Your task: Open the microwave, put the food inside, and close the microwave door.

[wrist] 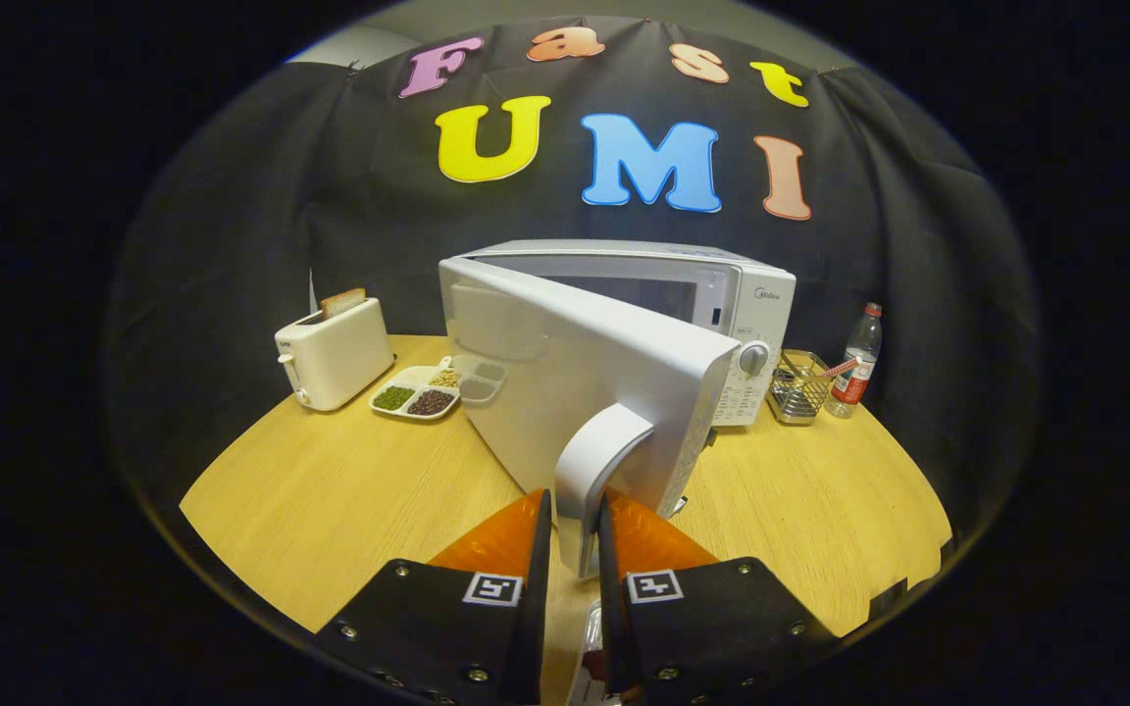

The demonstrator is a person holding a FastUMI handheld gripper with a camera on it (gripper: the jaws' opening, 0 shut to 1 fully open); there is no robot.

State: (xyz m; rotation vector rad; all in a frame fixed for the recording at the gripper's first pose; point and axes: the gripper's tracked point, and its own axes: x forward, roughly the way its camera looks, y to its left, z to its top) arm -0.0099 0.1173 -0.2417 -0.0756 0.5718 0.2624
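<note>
The tool (575, 534) clamps the microwave (722, 304) door's handle (599, 461) — apparently from both sides — holding the door (575, 382) part-open over the desk (330, 490); the food tray (418, 392) waits left of the microwave.

1. The microwave (722, 294) is a white box standing upright toward the back of the wooden worktop (330, 510), its control panel and round dial on its right side.
2. Its door (565, 382) is swung partly open, hinged at the left, the cavity showing behind it.
3. The door's white handle (594, 471) sits between the fingers of the hand-held gripper (575, 534), which press on it from both sides.
</note>
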